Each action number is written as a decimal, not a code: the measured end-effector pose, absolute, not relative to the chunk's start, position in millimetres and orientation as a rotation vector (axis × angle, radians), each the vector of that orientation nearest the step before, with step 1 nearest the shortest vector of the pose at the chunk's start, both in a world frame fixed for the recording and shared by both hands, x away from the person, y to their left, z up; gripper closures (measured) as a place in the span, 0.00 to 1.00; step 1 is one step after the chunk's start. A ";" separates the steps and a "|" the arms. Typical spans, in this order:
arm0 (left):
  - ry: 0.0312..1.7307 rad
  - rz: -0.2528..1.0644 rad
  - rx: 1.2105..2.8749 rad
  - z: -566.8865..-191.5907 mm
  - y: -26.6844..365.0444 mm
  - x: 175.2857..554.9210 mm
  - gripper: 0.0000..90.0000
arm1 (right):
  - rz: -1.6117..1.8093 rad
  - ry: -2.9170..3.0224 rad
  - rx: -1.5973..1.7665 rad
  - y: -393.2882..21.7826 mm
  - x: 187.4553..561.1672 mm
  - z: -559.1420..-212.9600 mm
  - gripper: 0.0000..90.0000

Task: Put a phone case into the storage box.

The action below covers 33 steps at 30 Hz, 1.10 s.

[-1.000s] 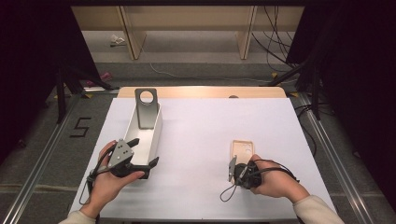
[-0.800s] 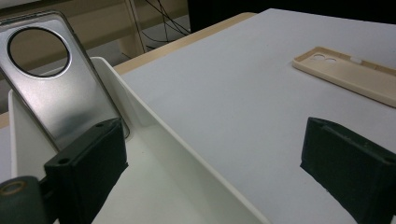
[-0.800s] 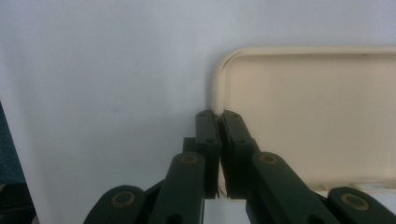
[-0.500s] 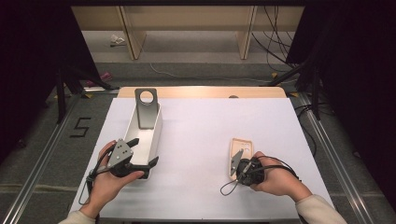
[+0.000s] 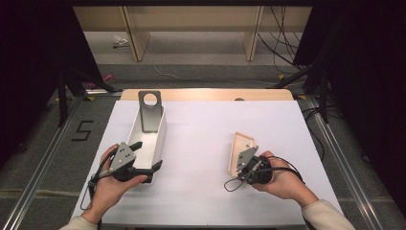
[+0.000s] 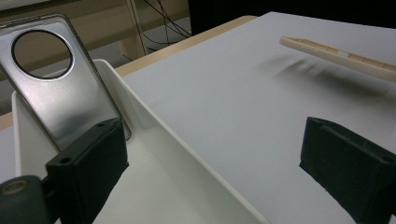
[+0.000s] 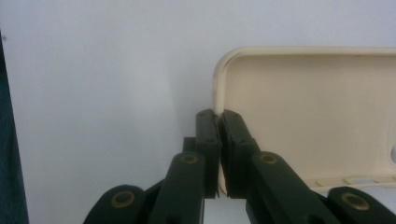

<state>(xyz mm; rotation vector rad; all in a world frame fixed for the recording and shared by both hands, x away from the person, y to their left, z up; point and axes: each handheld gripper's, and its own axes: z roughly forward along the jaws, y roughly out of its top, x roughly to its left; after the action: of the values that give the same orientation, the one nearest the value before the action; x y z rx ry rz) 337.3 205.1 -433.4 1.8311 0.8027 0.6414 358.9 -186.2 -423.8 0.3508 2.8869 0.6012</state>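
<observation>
A cream phone case is tipped up off the white table, its hollow side facing right in the high view. My right gripper is shut on its near rim; in the right gripper view the jaws pinch the case at its corner edge. At the left stands a white tray with a silver plate with a round hole leaning in its far end. My left gripper is open astride the tray's right wall, one jaw inside, one over the table. The silver plate rises ahead, and the case shows far right.
The white mat covers a wooden table whose bare edge runs along the far side. Beyond it are wooden shelf legs and loose cables on the floor. A "5" mark is on the floor at the left.
The case lay flat on the table; my right gripper has tilted it up onto its edge and shifted slightly. The left gripper has stayed put at the tray.
</observation>
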 end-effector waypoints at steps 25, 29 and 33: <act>0.885 0.472 1.841 -402.8 166.8 358.1 0.14 | 0.778 2.796 0.287 -166.4 356.8 -421.4 0.97; 0.864 0.427 1.871 -391.5 143.8 370.3 0.15 | 0.772 2.793 0.296 -162.3 356.3 -419.8 0.97; 0.869 0.414 1.936 -383.9 118.6 384.6 0.17 | 0.772 2.797 0.290 -158.0 355.0 -419.3 0.97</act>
<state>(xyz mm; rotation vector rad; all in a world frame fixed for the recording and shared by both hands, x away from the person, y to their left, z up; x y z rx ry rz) 384.6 118.6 -383.9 1.9357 0.8690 0.4137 355.0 -158.0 -419.3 0.2901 2.7975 0.7716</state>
